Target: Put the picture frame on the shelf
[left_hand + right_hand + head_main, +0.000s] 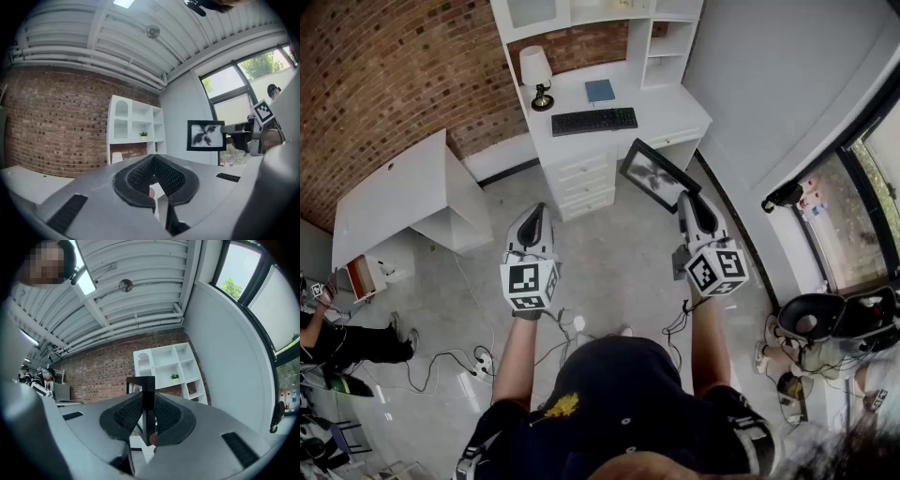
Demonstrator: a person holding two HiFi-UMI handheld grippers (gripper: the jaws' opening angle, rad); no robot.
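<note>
A black picture frame [656, 175] with a dark leaf print hangs in the air in front of the white desk [684, 111]. My right gripper [686, 201] is shut on its near edge. In the right gripper view the frame [148, 394] stands edge-on between the pads [166, 414]. The white shelf unit [667, 39] rises above the desk, some way beyond the frame. My left gripper [536, 212] is held level to the left, shut, with nothing between its jaws. The left gripper view shows the frame [205, 135] to the right, with the shelf unit [136, 127] straight ahead.
On the desk are a black keyboard [593, 120], a white lamp [536, 75] and a blue book [600, 90]. A white table [394, 192] stands at the left by the brick wall. Cables [478, 358] lie on the floor. Windows [862, 187] line the right side.
</note>
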